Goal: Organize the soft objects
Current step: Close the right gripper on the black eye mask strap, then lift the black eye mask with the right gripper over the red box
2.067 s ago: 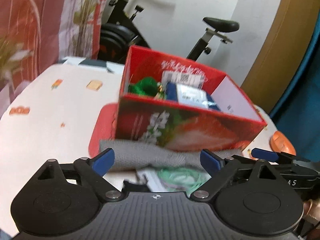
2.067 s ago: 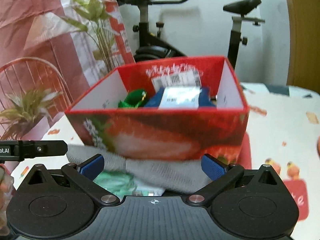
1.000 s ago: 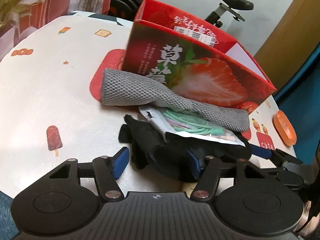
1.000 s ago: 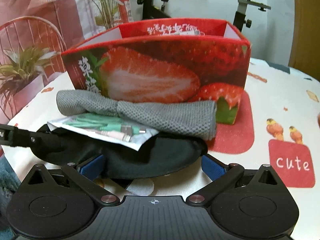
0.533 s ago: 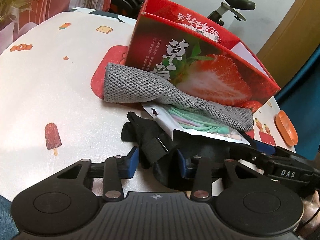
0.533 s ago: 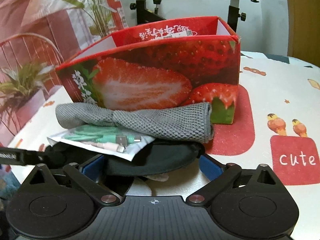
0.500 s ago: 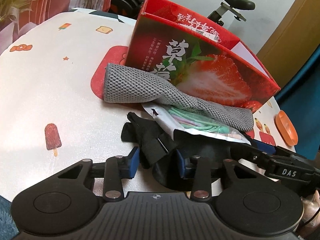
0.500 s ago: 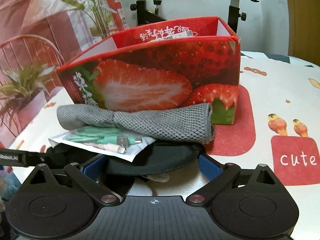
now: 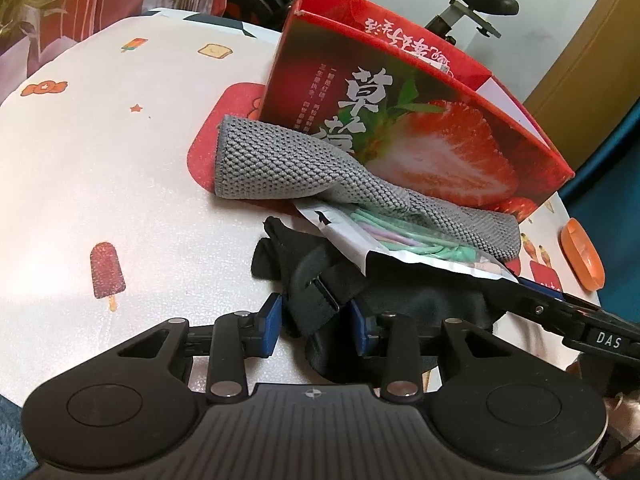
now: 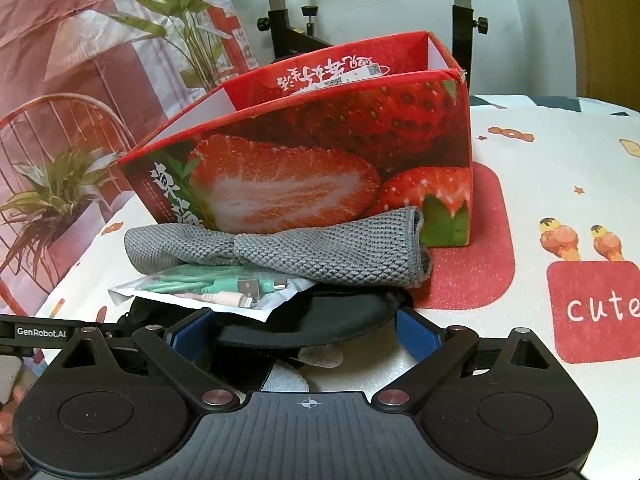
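A black eye mask (image 9: 420, 300) lies on the table under a clear pouch of pastel cables (image 9: 400, 240) and a grey knit cloth (image 9: 320, 164). My left gripper (image 9: 316, 322) is shut on the mask's strap end, both blue pads pressing the black fabric. From the right wrist, the same mask (image 10: 320, 320) spans the wide gap of my right gripper (image 10: 302, 332), which stands open with a pad near each end. The pouch (image 10: 216, 288) and the cloth (image 10: 304, 248) rest on top. The right gripper's finger (image 9: 560, 308) shows at the mask's far side.
A red strawberry box (image 9: 420, 128) stands open-topped right behind the pile, also seen as the box (image 10: 320, 160) in the right view. An orange flat object (image 9: 582, 254) lies near the table's right edge. An exercise bike (image 10: 280, 20) and plants stand beyond the table.
My left gripper's jaws have come together onto the mask's strap. The right gripper's pads have narrowed slightly and its view has rolled a little. The pile has not shifted.
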Available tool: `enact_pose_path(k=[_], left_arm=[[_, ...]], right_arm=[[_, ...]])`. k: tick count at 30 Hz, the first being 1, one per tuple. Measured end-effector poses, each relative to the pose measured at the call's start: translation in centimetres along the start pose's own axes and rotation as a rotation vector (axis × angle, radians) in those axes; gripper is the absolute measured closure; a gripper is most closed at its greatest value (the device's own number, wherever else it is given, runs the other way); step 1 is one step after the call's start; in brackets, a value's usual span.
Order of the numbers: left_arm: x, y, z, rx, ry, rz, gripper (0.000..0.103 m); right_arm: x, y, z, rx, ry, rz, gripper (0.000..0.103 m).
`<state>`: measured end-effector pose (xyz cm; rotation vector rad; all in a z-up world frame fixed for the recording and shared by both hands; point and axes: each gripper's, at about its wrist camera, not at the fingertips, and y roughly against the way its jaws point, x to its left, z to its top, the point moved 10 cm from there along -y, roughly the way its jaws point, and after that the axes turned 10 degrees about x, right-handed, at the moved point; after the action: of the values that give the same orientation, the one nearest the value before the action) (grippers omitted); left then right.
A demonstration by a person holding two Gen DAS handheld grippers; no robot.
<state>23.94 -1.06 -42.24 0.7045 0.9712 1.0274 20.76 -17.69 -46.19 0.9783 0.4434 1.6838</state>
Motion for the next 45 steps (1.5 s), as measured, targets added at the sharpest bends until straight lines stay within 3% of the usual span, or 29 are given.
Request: enact_pose_path(k=[7, 13, 22, 29, 31, 36, 41, 45], left_arm=[[0.4, -0.4, 0.1, -0.002, 0.001, 0.039, 0.066], [0.4, -0.5, 0.1, -0.005, -0.012, 0.046, 0.065], [0.4, -0.5, 0.1, -0.006, -0.015, 0.047, 0.065], [0.4, -0.6, 0.0, -0.008, -0.017, 0.047, 0.065], [0.4, -0.6, 0.0, -0.009, -0.019, 0.048, 0.065], [0.2, -0.6, 0.0, -0.006, -0.023, 0.046, 0.063], [0.0, -0.5, -0.1, 0.006, -0.026, 0.036, 0.060], [0.0, -0.4, -0.2, 0.010, -0.018, 0.022, 0.060]], right_arm=[[-0.6, 1.1, 0.2, -0.028, -0.023, -0.007, 0.013], [-2.9, 0.9, 0.3, -0.050, -0.087, -0.076, 0.040], [-3.6, 0.1, -1.3, 0.023, -0.098, -0.149, 0.041], [-3.1, 0.1, -1.8, 0.050, -0.165, -0.064, 0.043], [-2.8, 0.0, -1.8, 0.047, -0.166, -0.039, 0.050], [-2.9, -0.1, -1.6, 0.029, -0.155, -0.049, 0.077], [-3.0, 0.3, -1.4, 0.003, -0.136, -0.065, 0.088], [-2.9, 0.8, -1.0, -0.019, -0.116, -0.070, 0.090]])
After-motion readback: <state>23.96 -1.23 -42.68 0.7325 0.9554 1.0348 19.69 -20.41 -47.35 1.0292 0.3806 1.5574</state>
